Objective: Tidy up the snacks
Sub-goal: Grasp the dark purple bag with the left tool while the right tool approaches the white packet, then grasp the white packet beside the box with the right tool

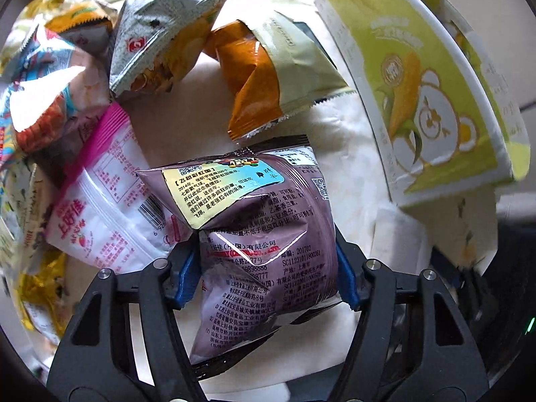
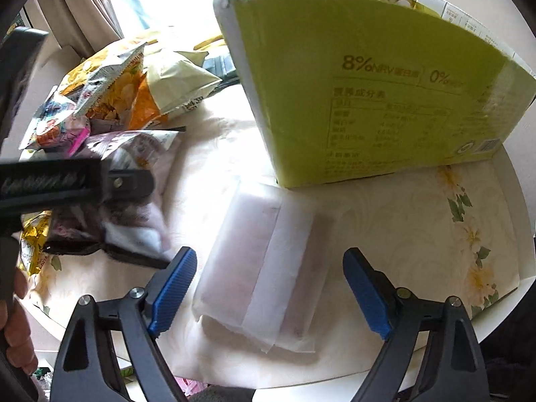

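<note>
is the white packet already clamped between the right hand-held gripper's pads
No, the white packet lies flat on the table with a clear gap to each blue pad of the right hand-held gripper.

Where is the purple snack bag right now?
The purple snack bag sits low in the middle of the left wrist view, squeezed between the left gripper pads, beside the pink and white bag and left of the green box.
</note>
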Available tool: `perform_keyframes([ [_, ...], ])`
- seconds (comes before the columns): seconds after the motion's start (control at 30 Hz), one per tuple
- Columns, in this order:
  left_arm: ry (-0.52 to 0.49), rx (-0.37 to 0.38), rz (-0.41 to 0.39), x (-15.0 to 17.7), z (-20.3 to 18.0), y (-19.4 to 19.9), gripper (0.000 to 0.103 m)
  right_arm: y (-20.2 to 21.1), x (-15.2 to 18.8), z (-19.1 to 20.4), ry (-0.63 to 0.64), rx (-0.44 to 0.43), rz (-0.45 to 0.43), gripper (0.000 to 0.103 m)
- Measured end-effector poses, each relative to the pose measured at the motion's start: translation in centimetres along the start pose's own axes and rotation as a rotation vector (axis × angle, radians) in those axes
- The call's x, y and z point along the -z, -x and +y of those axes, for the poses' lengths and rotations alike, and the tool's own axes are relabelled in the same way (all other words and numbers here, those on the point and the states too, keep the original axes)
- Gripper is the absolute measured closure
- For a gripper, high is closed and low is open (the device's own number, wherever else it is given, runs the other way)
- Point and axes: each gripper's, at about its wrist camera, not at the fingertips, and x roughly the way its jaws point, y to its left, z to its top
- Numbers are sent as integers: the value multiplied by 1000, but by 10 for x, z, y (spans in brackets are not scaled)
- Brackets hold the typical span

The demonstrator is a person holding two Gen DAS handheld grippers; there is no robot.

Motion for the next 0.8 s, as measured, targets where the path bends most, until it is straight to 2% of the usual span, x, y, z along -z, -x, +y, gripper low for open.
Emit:
perform_keyframes([
  [0.17,-41,2,-13,10,3,5,40,-4,-1,1,-5,-16,22,34],
  [0.27,-46,12,-17,16,7,9,40,-5,-1,10,21,21,20,36],
  [0.33,-43,21,-23,6,5,-1,40,-8,2,15,25,27,17,38],
  [0.47,-41,36,-29,8,10,3,40,-4,4,16,29,33,7,41],
  [0.8,-49,98,-117,21,14,59,40,42,6,29,8,-19,-72,41],
])
